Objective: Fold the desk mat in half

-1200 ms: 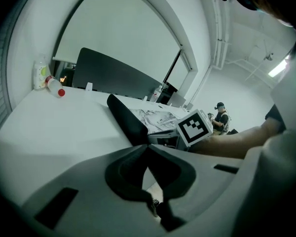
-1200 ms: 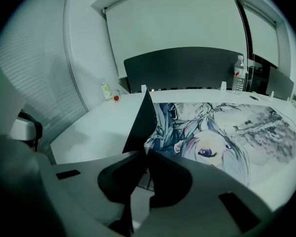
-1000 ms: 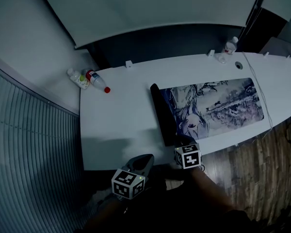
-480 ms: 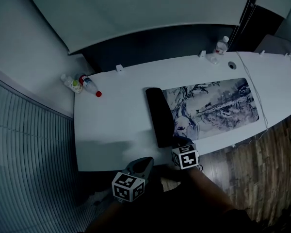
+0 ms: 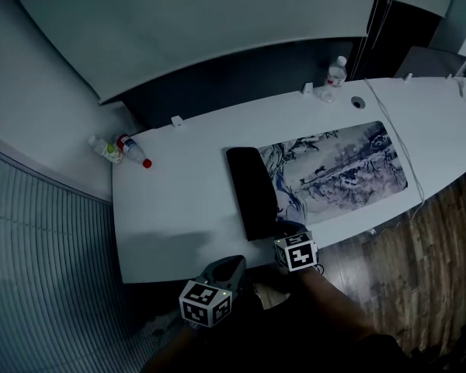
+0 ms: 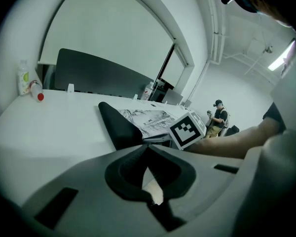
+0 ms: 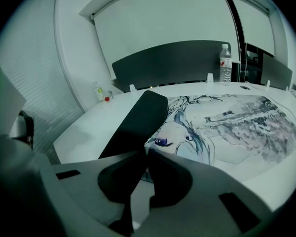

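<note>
desk mat (image 5: 338, 165): flat on the white table (image 5: 179, 208), printed side up over most of its length. its left end is turned over, so the black underside (image 5: 251, 193) shows as a dark band lying on the print.
right gripper (image 5: 284, 230): down at the table's near edge, right at the near corner of that turned-over end. jaws clamped on the mat's edge, and in its own view the black flap runs up and away from between them.
left gripper (image 5: 231, 264): just off the near edge of the table, to the left of the other one and clear of the mat. jaws together, tips meeting, nothing between them.
far left corner: two small bottles (image 5: 118, 148) side by side, one with a red cap.
far edge: a clear water bottle (image 5: 336, 71) standing upright, beyond the mat.
cord (image 5: 400, 150): thin and white, crossing the table at the mat's right end.
floor (image 5: 419, 286): dark wood planks on the near right.
background: a person (image 6: 218, 116) stands well off, seen in the left gripper view.
</note>
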